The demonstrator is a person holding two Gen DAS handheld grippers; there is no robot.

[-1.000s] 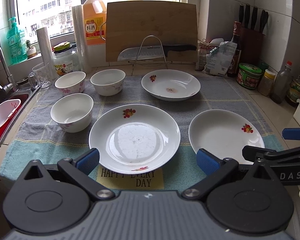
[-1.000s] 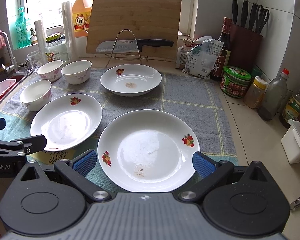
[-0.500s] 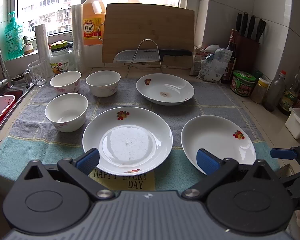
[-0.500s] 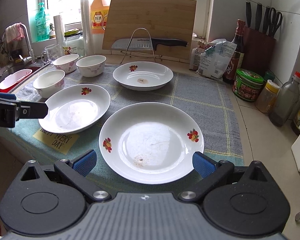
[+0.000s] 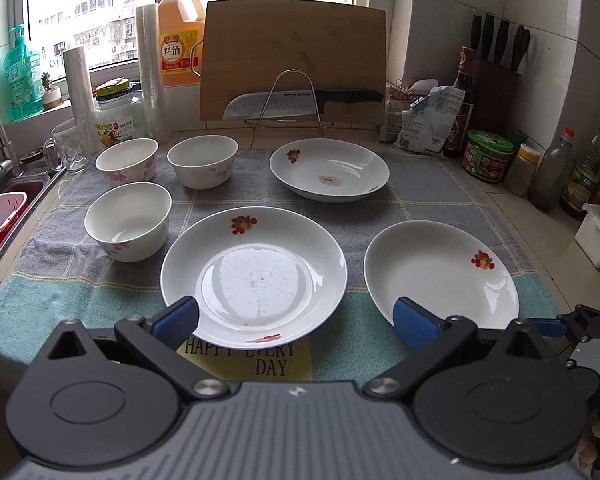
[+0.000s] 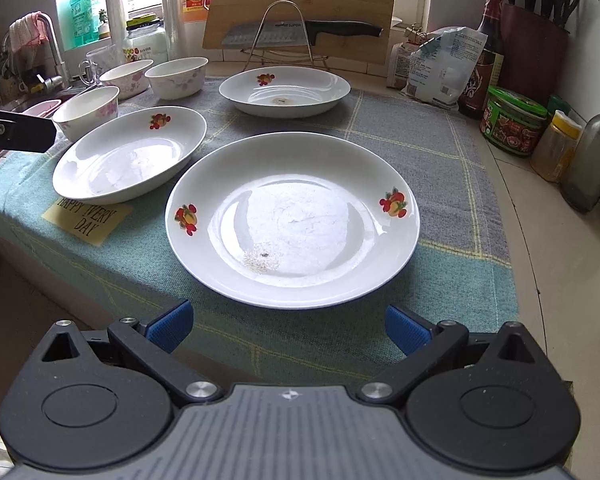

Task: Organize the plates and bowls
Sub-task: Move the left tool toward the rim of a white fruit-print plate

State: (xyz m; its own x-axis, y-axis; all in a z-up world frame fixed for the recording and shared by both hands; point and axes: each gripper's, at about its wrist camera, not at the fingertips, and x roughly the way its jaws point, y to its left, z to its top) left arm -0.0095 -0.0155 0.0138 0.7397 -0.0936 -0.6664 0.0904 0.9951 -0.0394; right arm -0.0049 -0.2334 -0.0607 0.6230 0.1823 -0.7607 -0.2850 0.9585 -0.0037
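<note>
Blue-padded, each hand-held gripper, left (image 5: pixel 296 322) and right (image 6: pixel 287 326), gapes wide, empty, before white plates (image 6: pixel 292 218).

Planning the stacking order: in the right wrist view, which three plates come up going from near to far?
Near plate with two fruit prints → left plate by the "HAPPY EVERY DAY" label → far plate with the brown stain.

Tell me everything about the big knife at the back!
The knife lies sideways across a thin wire stand, blade to the left and black handle to the right. Its wide, silvery blade looks like metal, with a row of small dimples along the lower edge and tiny dark lettering I cannot read. It sits just in front of the leaning wooden cutting board, behind the plates. Only the stand seems to hold it; neither claw is near it.
</note>
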